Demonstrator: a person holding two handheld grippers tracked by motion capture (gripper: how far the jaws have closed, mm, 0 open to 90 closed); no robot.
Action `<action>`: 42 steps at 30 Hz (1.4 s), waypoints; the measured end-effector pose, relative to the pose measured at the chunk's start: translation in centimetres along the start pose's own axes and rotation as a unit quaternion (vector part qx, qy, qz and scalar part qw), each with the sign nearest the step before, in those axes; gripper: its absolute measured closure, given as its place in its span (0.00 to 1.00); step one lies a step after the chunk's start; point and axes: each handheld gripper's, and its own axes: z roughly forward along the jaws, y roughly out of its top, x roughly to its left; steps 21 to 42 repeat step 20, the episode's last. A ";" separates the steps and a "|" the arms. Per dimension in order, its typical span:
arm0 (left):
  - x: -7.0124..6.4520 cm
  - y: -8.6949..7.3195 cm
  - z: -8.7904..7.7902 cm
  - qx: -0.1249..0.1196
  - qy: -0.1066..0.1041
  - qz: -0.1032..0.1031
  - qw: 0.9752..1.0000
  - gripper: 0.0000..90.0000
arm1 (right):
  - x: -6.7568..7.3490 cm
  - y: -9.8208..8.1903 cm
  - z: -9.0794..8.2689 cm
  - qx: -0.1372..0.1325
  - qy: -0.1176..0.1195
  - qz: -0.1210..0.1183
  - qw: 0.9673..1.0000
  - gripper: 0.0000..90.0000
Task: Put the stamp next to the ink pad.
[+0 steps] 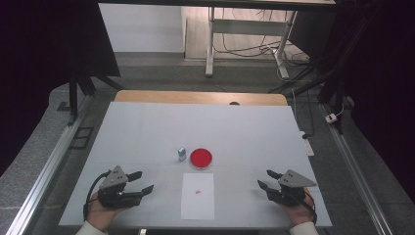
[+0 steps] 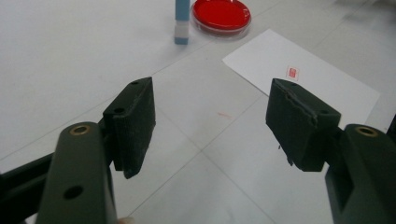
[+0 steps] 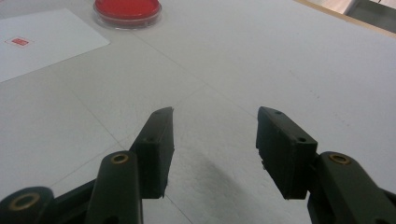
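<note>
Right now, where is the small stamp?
In the high view the stamp stands upright at mid-table, just left of the red ink pad and beyond the white paper.

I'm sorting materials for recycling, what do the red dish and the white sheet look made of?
The red dish looks like clear glossy plastic, perhaps glass: its see-through rim shines around a red filling. The white sheet looks like matte paper: thin, flat, with a small red stamp mark.

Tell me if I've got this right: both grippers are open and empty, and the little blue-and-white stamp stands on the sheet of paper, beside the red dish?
Not quite. The stamp stands on the bare table, just left of the red dish, apart from the sheet of paper, as the high view shows. The rest holds: the left gripper and right gripper are both open and empty.
</note>
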 end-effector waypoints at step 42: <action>0.4 -0.1 0.3 0.008 0.006 -0.005 1.000 0.36 | 0.0 0.0 -0.2 -0.006 -0.005 -0.005 1.000 0.50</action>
